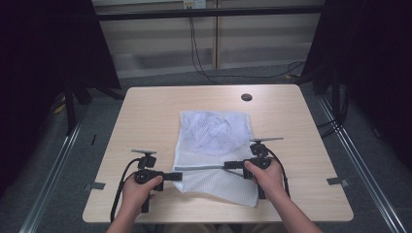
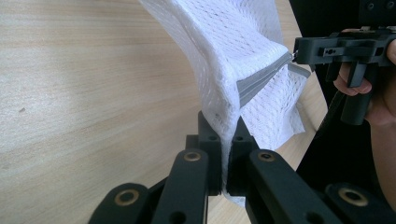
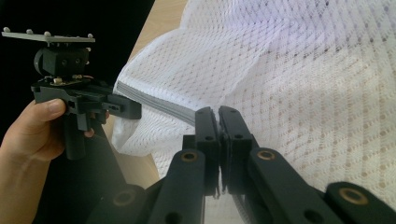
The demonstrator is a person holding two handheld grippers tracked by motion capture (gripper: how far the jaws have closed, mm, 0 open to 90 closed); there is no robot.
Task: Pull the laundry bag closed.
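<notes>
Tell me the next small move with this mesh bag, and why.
Probably slide the right gripper along the grey zipper toward the left gripper. Both are shut on the white mesh bag, the right at the zipper's end, the left on its edge, holding it taut.

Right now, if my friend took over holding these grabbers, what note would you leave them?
Left gripper: shut on the mesh bag's left edge, at the end of the grey zipper.
Right gripper: shut at the zipper, apparently on its pull.
Bag lies on the wooden table, something white inside it.
Done: both ends gripped, zipper pulled straight.
Left, probably: slide the zipper along; whether it is open or closed I cannot tell.
</notes>
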